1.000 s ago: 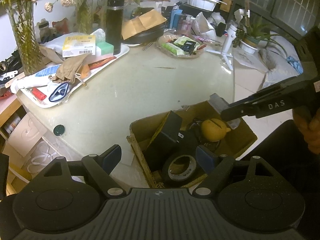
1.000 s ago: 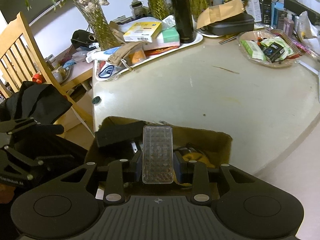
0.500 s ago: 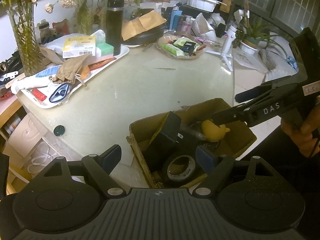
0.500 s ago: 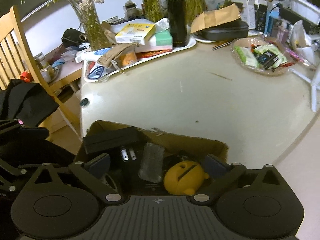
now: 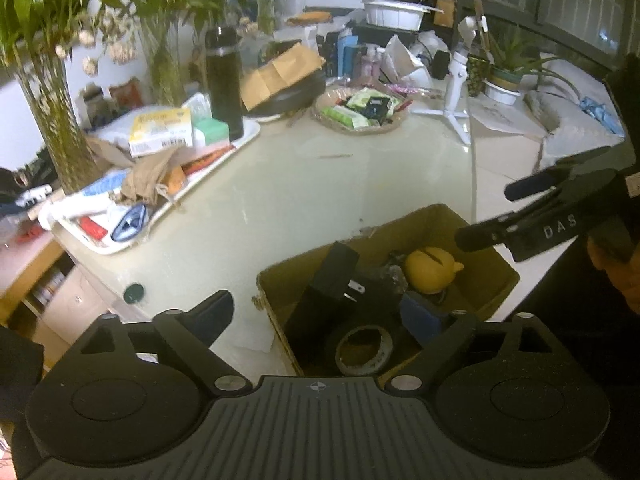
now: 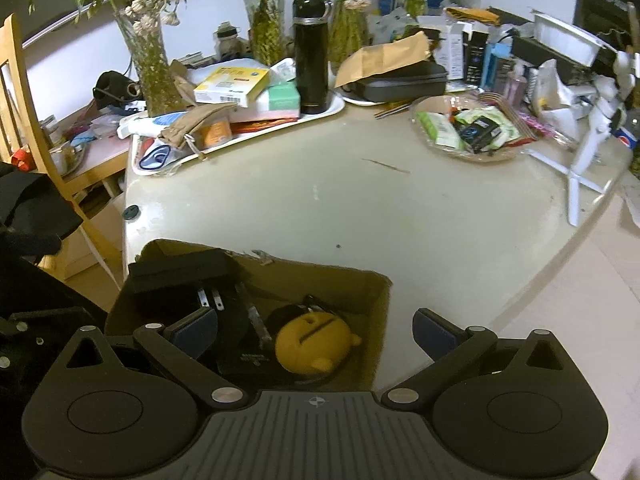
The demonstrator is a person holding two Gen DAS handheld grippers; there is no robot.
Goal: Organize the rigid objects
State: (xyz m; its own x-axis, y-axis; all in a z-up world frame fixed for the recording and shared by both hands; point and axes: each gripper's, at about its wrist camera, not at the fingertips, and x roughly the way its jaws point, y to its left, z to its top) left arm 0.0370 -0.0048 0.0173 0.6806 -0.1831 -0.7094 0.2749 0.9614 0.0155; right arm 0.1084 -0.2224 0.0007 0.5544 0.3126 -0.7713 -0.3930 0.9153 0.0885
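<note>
Cardboard box (image 6: 376, 300) with yellow case (image 6: 312, 344), tape roll (image 5: 362, 350), black adapter (image 5: 340, 280)

A pale, glossy counter (image 6: 400, 216) with a rounded edge fills the middle of the room, under dim indoor light. Behind it runs a white wall (image 6: 80, 52), with glass vases of green stems (image 6: 150, 60) standing before it. A wooden chair (image 6: 24, 92) stands at the left in the right wrist view. Light floor tiles (image 6: 580, 320) lie beyond the counter's edge. Dark gridded windows (image 5: 580, 4) close the far right in the left wrist view.
</note>
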